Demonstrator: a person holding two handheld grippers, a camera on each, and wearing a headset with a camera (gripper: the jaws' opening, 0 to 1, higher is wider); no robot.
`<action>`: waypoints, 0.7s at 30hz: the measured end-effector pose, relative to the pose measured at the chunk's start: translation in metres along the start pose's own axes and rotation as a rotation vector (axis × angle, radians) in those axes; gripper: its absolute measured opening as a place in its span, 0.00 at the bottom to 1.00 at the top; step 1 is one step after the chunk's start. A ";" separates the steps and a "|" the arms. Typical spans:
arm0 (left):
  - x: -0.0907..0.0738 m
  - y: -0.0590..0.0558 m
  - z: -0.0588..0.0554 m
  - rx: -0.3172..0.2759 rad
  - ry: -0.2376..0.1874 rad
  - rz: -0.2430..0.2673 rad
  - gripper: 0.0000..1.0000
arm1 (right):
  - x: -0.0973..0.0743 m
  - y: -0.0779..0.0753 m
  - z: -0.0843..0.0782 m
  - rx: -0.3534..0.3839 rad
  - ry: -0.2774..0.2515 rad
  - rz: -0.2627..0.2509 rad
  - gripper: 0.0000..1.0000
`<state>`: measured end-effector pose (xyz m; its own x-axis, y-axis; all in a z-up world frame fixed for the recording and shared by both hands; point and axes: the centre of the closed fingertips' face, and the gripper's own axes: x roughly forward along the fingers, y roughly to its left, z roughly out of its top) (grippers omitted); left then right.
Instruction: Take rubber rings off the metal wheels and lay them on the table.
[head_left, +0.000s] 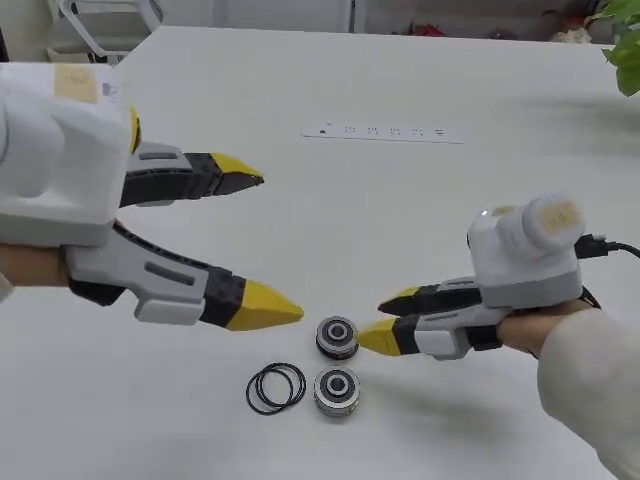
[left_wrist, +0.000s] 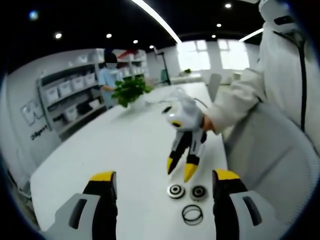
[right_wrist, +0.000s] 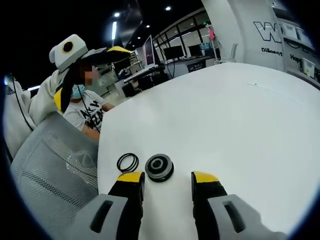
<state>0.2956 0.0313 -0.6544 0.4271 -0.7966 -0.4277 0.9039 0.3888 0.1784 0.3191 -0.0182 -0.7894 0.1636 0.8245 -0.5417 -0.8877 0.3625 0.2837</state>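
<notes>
"Yellow-tipped jaws on our left hand-held gripper (head_left: 280, 246) stand wide apart with nothing between them. Do we agree?"

"We do. Our right hand-held gripper (head_left: 372, 320) has its jaws parted by a narrower gap, and it too holds nothing."

"Where do we find the wheels?"

"Both lie flat on the white counter (head_left: 450, 230). The first wheel (head_left: 337, 337) sits right at the tips of the right hand-held gripper, closest to the jaw nearer us. We cannot tell whether they touch. The second wheel (head_left: 337, 390) lies just beside the first, on our side of it."

"And the rubber rings?"

"Thin black rubber rings (head_left: 275, 387) lie overlapping on the counter, just beside the second wheel and beneath the left hand-held gripper's nearer jaw."

"Anything farther off?"

"A white power strip (head_left: 382, 131) lies well beyond both hand-held grippers."
</notes>
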 end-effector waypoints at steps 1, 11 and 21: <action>0.002 0.000 0.001 0.003 -0.003 -0.004 0.79 | 0.001 0.001 -0.001 -0.006 0.004 0.002 0.34; 0.038 0.008 0.003 0.035 -0.012 -0.007 0.76 | 0.004 0.001 -0.008 -0.078 0.039 0.001 0.33; 0.062 0.003 -0.020 0.033 -0.025 -0.013 0.62 | 0.009 0.005 -0.012 -0.108 0.052 0.015 0.31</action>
<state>0.3242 -0.0076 -0.6984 0.4158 -0.8129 -0.4077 0.9093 0.3633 0.2029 0.3109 -0.0144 -0.8022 0.1296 0.8051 -0.5789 -0.9316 0.2987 0.2069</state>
